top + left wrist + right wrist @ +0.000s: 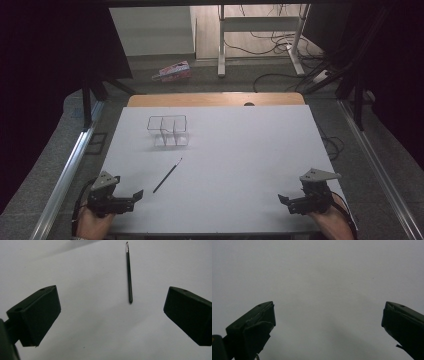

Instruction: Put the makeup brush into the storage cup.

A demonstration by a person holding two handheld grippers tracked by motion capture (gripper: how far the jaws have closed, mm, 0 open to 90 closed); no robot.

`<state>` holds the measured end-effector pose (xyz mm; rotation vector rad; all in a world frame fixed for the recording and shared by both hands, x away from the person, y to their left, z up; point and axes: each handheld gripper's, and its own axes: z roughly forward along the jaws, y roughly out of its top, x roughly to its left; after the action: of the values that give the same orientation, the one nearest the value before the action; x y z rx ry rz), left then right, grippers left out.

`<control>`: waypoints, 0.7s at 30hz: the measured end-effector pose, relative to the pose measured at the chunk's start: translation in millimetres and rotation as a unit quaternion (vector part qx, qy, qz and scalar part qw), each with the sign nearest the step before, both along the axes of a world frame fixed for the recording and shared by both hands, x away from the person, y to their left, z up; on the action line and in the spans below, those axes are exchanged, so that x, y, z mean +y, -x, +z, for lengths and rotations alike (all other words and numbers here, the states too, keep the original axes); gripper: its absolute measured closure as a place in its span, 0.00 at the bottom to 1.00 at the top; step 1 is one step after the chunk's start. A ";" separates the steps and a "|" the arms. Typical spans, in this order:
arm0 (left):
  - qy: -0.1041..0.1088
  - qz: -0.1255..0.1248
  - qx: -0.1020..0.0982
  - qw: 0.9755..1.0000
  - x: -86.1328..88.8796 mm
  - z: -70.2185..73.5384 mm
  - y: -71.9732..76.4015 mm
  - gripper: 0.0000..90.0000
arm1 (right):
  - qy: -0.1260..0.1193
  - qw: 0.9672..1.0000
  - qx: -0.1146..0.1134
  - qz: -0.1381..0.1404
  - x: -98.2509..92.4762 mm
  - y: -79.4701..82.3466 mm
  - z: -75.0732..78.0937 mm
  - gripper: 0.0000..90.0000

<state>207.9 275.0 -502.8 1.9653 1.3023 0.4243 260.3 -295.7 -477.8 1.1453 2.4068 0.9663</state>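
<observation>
A thin black brush [168, 175] lies flat on the white table [240, 150], slanting from near left to far right. In the left gripper view the brush [129, 275] lies ahead of the jaws, bristle tip pointing away. My left gripper [136, 194] rests near the table's front left corner, jaws wide apart and empty, also seen from its own camera [111, 315]. My right gripper [284, 201] sits near the front right corner, open with nothing between its jaws [328, 325]. A clear wire-edged organiser with compartments [168, 131] stands behind the brush, at the back left.
Beyond the table's far wooden edge [215, 98] is the floor with a pink package [173, 71], a white desk frame [260, 30] and loose cables [280, 45]. Metal rails [70, 165] run along both sides of the table.
</observation>
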 end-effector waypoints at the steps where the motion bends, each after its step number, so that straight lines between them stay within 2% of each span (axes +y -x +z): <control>1: -0.003 -0.002 0.005 1.000 -0.2 -0.1 -1.2 0.02 | 0.004 1.000 0.002 0.001 0.4 -0.2 -0.3 0.00; 6: -0.011 -0.004 0.010 1.000 -2.2 0.8 -4.2 0.02 | -0.001 1.000 0.007 -0.003 -1.5 -0.9 -0.8 0.00; 8: -0.010 -0.004 0.017 1.000 -3.7 0.8 -7.1 0.02 | -0.003 1.000 0.008 -0.002 -1.8 -1.4 -1.2 0.00; 13: -0.010 -0.005 0.024 1.000 -6.2 2.4 -11.2 0.02 | 0.000 1.000 0.005 0.005 -1.0 -1.0 -1.6 0.00; 21: -0.023 -0.008 0.039 0.999 -11.8 2.3 -22.0 0.01 | -0.004 1.000 0.005 0.003 -2.0 -0.3 -1.7 0.00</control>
<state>229.9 263.2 -500.5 2.0469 1.3343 0.3754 260.6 -297.7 -479.4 1.1500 2.4173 0.9757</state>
